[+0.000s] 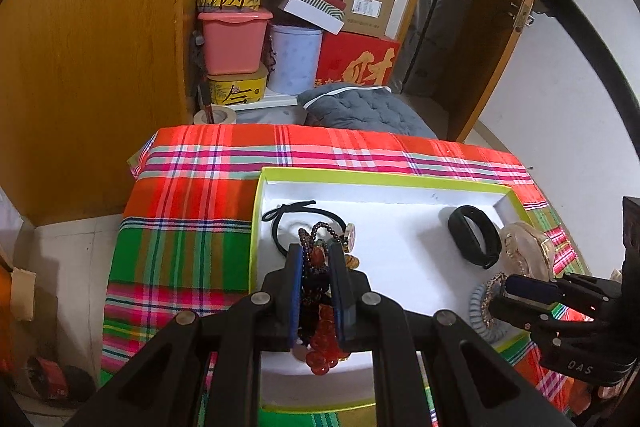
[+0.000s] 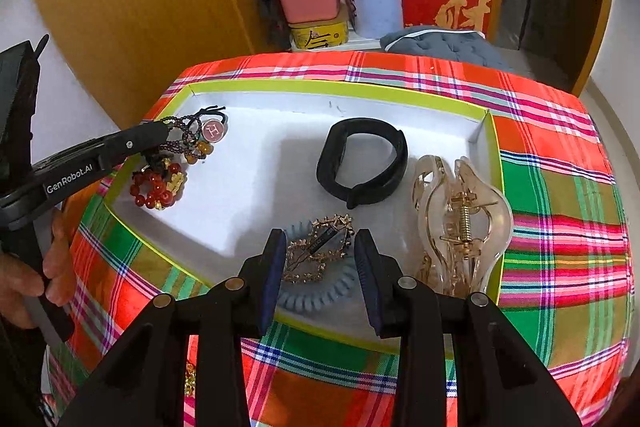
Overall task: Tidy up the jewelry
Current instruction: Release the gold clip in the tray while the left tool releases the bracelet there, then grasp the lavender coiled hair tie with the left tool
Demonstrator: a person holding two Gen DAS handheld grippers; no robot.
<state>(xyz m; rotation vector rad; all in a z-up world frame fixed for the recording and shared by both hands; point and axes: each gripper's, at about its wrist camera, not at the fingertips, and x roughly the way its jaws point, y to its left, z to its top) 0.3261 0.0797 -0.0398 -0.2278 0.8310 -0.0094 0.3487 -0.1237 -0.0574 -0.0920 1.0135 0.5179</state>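
- Plaid-cloth worktop (image 2: 560,227), stacked boxes behind; white tray (image 2: 256,187) with lime rim on it.
- Left tongs (image 1: 316,259) pinching a beaded bracelet bunch (image 1: 320,343) at tray's left end.
- Right tongs (image 2: 316,247) spread, either side of gold hairpin (image 2: 320,247) on blue coil tie (image 2: 320,295), tray's near edge.
- Black band (image 2: 362,161) mid-tray; clear claw clip (image 2: 460,219) on tray's right rim.

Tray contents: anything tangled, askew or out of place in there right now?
Yes. At the tray's left end the red bead bracelet, dark bead strand and black hair tie hang in one tangled clump from the left tongs. The gold hair clip lies across the blue coil tie. The black band and clear claw clip lie apart.
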